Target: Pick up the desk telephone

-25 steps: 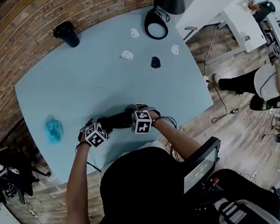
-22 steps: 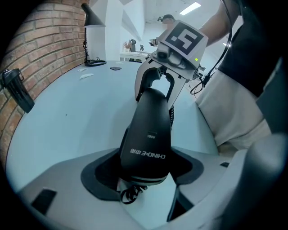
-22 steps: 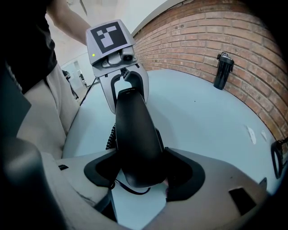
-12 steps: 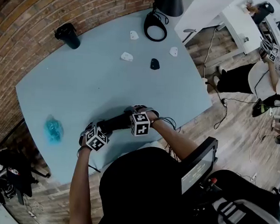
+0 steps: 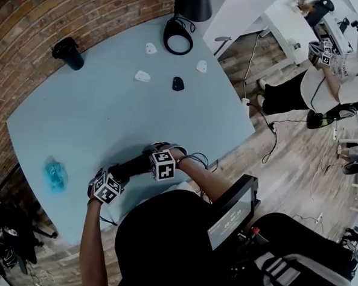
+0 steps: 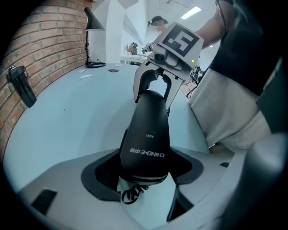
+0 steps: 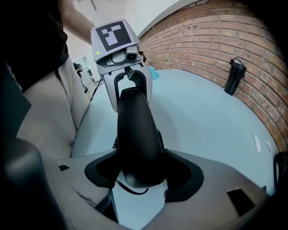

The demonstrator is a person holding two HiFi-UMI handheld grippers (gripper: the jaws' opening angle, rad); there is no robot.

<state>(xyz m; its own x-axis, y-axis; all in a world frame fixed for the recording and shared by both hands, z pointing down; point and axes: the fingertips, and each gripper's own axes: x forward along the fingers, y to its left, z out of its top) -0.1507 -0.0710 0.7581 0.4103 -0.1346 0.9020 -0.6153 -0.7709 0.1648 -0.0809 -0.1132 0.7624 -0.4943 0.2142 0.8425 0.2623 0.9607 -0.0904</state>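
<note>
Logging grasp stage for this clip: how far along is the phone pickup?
Done: left tongs and right tongs are shut on opposite ends of the phone. In hand: that two-ended grip, over the table. Left: the lift; I can't tell whether the phone has cleared the table.

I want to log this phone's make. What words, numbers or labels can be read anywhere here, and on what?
"CHINOE", seen upside down, with two Chinese characters beside it: on the black handset.
Small code above that on the same handset, perhaps "A061": too small to be sure.
Small screen near the person's body: its text is too small to read.
Marker cubes: square patterns only, no words.
</note>
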